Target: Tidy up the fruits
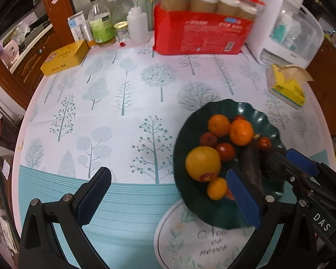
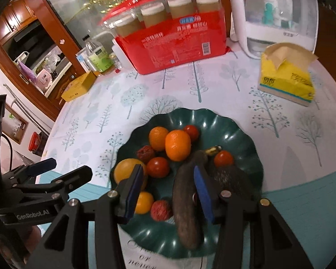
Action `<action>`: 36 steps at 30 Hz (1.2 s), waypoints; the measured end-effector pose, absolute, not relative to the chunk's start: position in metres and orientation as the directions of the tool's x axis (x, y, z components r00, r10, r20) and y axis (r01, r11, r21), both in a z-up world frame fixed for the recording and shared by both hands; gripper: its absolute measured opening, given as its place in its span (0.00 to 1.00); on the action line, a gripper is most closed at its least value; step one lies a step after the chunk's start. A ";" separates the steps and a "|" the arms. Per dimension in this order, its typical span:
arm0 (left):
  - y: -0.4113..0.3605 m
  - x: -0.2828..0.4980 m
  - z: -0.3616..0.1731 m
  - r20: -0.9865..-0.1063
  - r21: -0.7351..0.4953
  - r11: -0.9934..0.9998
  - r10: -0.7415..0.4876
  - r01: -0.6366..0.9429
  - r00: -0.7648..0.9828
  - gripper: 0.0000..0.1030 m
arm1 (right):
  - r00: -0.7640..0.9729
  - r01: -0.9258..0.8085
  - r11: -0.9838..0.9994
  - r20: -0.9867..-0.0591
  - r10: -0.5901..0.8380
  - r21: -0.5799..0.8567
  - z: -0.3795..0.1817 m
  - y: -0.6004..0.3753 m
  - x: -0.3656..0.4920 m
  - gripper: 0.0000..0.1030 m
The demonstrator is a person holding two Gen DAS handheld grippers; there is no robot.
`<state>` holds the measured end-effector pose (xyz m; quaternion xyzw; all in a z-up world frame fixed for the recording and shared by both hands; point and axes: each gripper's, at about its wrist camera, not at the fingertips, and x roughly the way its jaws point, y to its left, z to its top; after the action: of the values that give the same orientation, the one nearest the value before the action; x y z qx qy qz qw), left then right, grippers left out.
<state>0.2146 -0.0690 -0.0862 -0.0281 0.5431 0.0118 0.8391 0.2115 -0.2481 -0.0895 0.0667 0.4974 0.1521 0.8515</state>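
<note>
Over the dark green scalloped plastic plate (image 2: 224,121), right gripper (image 2: 168,192) hangs spread above the blackened overripe banana (image 2: 186,201) lying among oranges (pick step, I judge). Left gripper (image 1: 168,197) spread, idle. Next: lower, pinch banana.

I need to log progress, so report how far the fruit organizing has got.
Looks done: the oranges, tomatoes and the large yellow fruit sit together in the green plate. In hand: nothing; the right tool hovers open over the plate, beside the blackened banana, and the left tool is open over the tablecloth. Left: unclear, since no loose fruit shows on the table.
</note>
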 end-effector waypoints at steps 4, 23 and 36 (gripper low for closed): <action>-0.074 0.190 -0.056 -0.887 -0.039 0.999 -0.021 -0.029 0.462 0.99 | 0.506 -0.200 0.951 -0.806 0.307 0.237 -0.063 -0.249 0.188 0.46; -0.061 0.063 0.003 -0.853 -0.065 0.998 -0.049 -0.012 0.520 0.99 | 0.557 -0.227 0.952 -0.775 0.299 0.204 0.013 -0.244 0.061 0.48; -0.059 0.014 0.012 -0.828 -0.019 0.999 0.002 -0.033 0.561 0.99 | 0.577 -0.156 0.968 -0.777 0.251 0.197 0.022 -0.246 0.009 0.50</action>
<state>0.0139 -0.0587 0.0120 -0.0163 0.4682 0.0100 0.8834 0.0094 -0.2463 0.0225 0.0533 0.4455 0.1148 0.8863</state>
